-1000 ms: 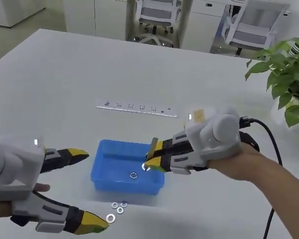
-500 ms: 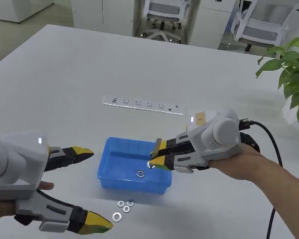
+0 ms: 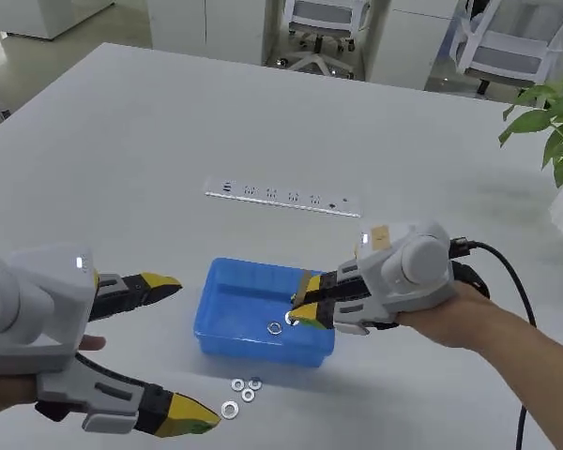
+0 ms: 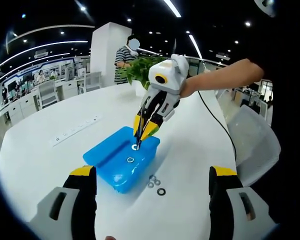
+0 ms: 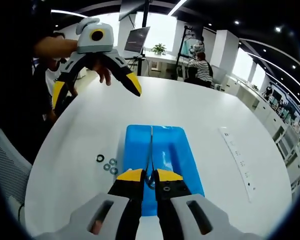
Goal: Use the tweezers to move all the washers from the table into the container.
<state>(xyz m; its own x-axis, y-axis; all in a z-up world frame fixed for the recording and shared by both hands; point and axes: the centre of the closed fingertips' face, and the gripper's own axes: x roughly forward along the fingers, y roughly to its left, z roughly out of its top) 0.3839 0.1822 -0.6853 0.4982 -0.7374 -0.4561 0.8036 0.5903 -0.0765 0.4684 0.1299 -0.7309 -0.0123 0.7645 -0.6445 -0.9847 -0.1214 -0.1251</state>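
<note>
Now a washer (image 4: pixel 135 147) hangs at the tip of the tweezers (image 5: pixel 151 145), directly over the blue container (image 3: pixel 230 295). The right gripper (image 3: pixel 308 300) is clamped narrow on the tweezers. The left gripper (image 3: pixel 183 352) gapes wide beside the loose washers (image 3: pixel 242 389) on the table (image 3: pixel 169 141).

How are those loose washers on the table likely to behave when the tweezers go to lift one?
The washers lie flat and thin on the smooth table, so they would probably slide when nudged. They look like shiny metal, likely slippery in the tweezers. Being small, they are probably light.
</note>
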